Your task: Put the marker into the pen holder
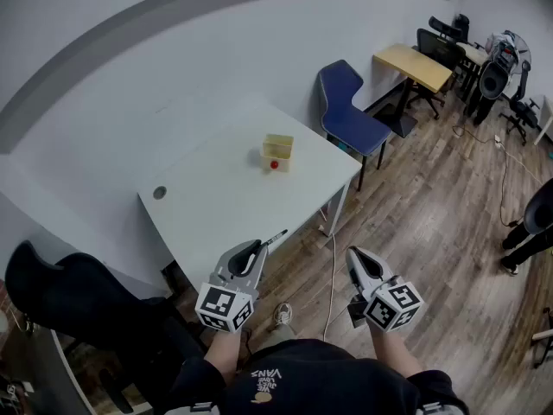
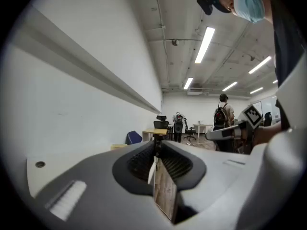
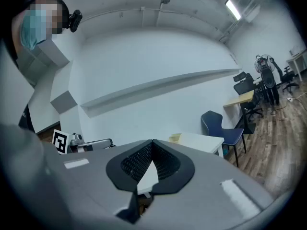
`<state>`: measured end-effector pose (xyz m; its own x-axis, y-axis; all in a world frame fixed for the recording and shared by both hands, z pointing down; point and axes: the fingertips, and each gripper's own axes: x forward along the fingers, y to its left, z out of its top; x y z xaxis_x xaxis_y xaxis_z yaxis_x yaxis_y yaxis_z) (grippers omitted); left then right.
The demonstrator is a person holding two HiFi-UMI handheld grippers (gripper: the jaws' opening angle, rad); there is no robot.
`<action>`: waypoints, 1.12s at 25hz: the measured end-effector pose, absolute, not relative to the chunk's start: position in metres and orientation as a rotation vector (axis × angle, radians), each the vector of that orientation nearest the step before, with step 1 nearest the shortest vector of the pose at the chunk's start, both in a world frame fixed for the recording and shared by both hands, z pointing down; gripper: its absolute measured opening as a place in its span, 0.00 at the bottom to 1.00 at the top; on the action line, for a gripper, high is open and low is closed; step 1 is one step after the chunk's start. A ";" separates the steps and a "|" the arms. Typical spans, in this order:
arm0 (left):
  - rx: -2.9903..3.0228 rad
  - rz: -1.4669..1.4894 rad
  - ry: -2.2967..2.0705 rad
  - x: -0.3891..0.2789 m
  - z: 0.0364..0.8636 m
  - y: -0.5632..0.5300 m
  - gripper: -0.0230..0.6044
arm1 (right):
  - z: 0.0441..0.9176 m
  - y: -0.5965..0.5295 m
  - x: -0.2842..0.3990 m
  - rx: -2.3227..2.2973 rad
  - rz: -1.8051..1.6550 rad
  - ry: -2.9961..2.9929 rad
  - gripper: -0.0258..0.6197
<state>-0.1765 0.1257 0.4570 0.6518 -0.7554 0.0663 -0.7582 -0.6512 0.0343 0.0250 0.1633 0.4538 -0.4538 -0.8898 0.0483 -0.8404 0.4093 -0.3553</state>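
We hold the left gripper (image 1: 259, 249) level, its jaws clamped on the marker (image 1: 273, 238). The left gripper view shows the dark, slim marker pinched upright between the ribbed pads (image 2: 173, 163) and reaching out past the tips. In the head view, the marker's free end pokes forward and to the right from the jaws, ending right at the near edge of the white table (image 1: 216, 206).

Our right gripper (image 1: 356, 258) is also level, well apart from the left one and over the wooden floor (image 1: 432, 232). Its jaws are closed tip to tip with nothing between them.

The pen holder (image 1: 278, 149), a small pale yellow box, stands on the table well beyond the marker, toward the far right part of the top. Something small and red (image 1: 274, 164) sits at its near side, touching it or just in front; we cannot tell which. A round grey cable port (image 1: 159, 193) lies near the table's left edge. A blue chair (image 1: 346, 111) stands just beyond the table's right corner.
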 end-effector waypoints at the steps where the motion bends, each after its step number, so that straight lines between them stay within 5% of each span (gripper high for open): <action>1: 2.798 0.070 -1.284 -0.178 0.458 0.122 0.20 | 0.455 0.160 0.024 -1.551 -0.504 2.507 0.04; 28: 2.721 0.150 -1.293 -0.209 0.474 -0.044 0.20 | 0.481 -0.009 0.034 -1.584 -0.652 2.415 0.04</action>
